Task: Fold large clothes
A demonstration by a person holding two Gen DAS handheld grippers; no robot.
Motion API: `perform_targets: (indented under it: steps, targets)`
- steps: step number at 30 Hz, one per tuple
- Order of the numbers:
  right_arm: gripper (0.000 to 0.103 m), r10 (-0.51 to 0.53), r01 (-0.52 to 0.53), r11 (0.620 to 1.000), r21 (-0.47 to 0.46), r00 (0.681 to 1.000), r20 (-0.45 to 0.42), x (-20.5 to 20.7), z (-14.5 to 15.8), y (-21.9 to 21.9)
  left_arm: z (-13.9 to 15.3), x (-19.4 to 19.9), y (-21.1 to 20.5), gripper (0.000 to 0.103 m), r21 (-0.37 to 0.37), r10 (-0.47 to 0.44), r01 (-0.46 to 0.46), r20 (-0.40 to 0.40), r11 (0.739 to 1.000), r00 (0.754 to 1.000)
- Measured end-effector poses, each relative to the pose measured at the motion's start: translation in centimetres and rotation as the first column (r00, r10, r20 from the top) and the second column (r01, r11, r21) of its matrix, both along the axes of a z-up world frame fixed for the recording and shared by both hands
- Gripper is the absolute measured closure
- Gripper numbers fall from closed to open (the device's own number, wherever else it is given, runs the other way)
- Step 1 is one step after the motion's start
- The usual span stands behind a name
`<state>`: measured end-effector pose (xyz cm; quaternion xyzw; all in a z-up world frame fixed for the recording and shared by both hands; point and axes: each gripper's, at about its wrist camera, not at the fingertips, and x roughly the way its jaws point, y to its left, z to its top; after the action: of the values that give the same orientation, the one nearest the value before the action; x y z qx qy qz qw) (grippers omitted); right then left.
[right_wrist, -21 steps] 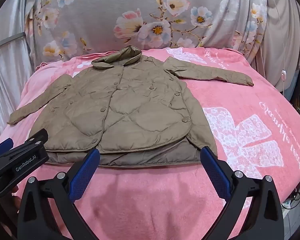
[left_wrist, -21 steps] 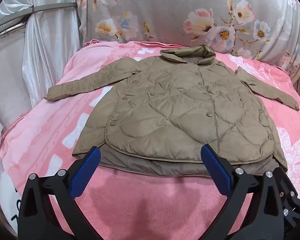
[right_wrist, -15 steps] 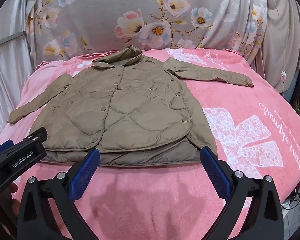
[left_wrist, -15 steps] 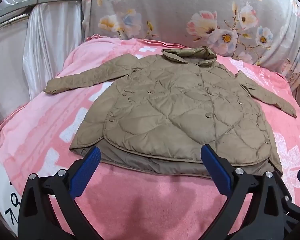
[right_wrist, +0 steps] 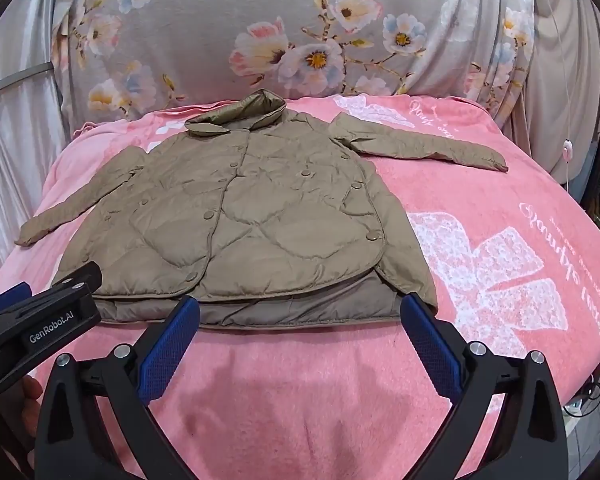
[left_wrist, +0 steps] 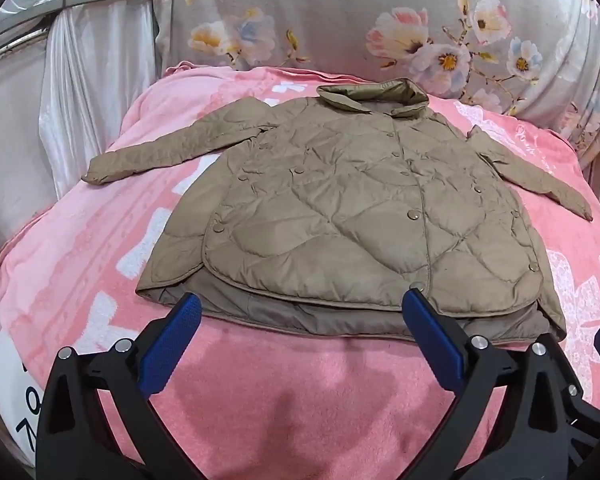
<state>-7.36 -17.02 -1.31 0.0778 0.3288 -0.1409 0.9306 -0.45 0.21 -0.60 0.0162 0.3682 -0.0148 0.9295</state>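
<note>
A tan quilted jacket (left_wrist: 340, 216) lies flat and buttoned, front up, on a pink blanket (left_wrist: 300, 400), its collar (left_wrist: 374, 96) toward 12 o'clock and its hem toward 6 o'clock, nearest the cameras. Both sleeves are spread out: in the left wrist view one sleeve (left_wrist: 172, 152) reaches toward 9 o'clock and the other (left_wrist: 540, 176) toward 3 o'clock. The left gripper (left_wrist: 300, 312) hangs just short of the hem with its blue-padded fingers spread wide, holding nothing; one fingertip (left_wrist: 184, 312) overlaps the hem's edge in the picture, though whether it touches the cloth cannot be told. The right gripper (right_wrist: 300, 312) is likewise spread wide and holds nothing, poised at the hem at 6 o'clock of its own view of the jacket (right_wrist: 252, 216). The left gripper's body also shows at 8 o'clock in the right wrist view. A grey floral cloth (right_wrist: 300, 40) hangs behind the blanket at 12 o'clock.
</note>
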Motion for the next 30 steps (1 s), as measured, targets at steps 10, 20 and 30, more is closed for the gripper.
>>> perform_targets:
  steps: [10,20,30]
  targets:
    - [0.005,0.001,-0.001,1.000,0.001,1.000,-0.002,-0.13,-0.40,0.00,0.02,0.03,-0.16,0.005,0.020,-0.018,0.018,-0.004,1.000,1.000]
    - [0.005,0.001,-0.001,1.000,0.000,1.000,-0.003,-0.20,-0.45,0.17,-0.11,-0.02,-0.16,0.005,0.021,-0.016,0.016,-0.010,1.000,1.000]
    - [0.005,0.002,-0.002,1.000,-0.001,1.000,-0.005,0.03,-0.43,0.02,-0.22,-0.08,-0.27,0.005,0.028,-0.009,0.010,-0.017,1.000,1.000]
